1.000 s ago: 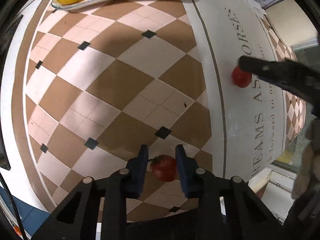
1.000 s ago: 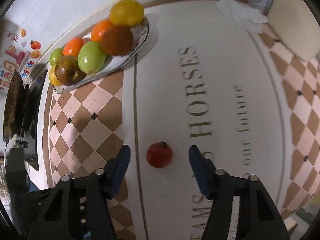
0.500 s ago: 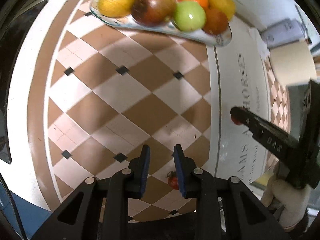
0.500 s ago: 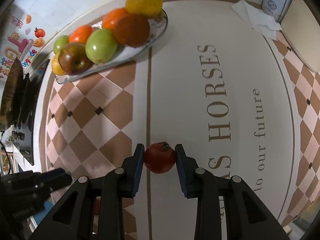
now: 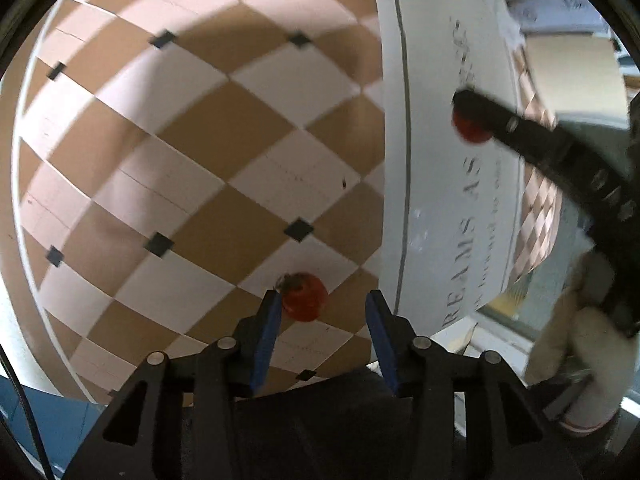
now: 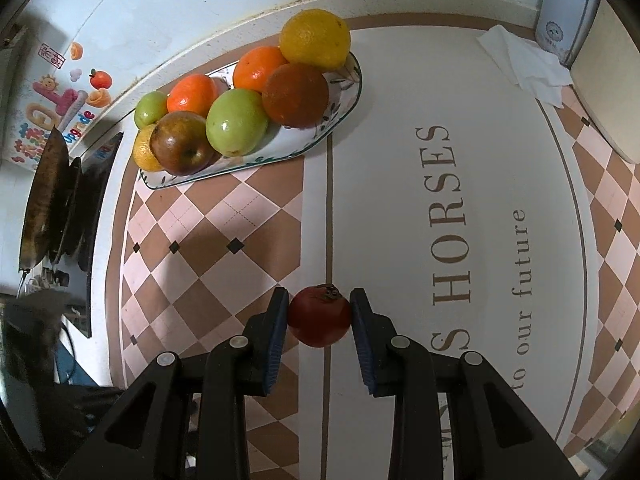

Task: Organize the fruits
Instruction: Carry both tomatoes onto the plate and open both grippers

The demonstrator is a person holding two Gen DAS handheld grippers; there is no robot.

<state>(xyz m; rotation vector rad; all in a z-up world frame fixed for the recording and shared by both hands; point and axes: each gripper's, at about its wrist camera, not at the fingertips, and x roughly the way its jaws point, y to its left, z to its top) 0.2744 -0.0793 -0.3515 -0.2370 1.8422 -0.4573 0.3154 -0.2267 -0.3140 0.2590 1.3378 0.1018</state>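
Note:
Two small red fruits are in play. One red fruit (image 5: pixel 305 297) lies on the checkered cloth (image 5: pixel 224 184) between the blue pads of my left gripper (image 5: pixel 322 316). Its jaws are opening; the fruit sits against the left pad and well clear of the right one. My right gripper (image 6: pixel 320 299) is shut on the other red fruit (image 6: pixel 320 320) over the white band of the cloth. It also shows as a black finger (image 5: pixel 504 120) in the left wrist view, with its fruit (image 5: pixel 468 132) partly hidden. A glass plate (image 6: pixel 354 80) piled with several apples and oranges stands at the back.
A crumpled tissue (image 6: pixel 528 64), a white container (image 6: pixel 564 8) and a beige board (image 6: pixel 608 112) lie at the back right. Dark pans (image 6: pixel 44 200) stand at the left by the stickered wall. A gloved hand (image 5: pixel 580 344) holds the right gripper.
My right gripper closed on its red fruit and keeps hold of it. My left gripper's narrow jaws rose away from its fruit, then came back down around it, standing wider.

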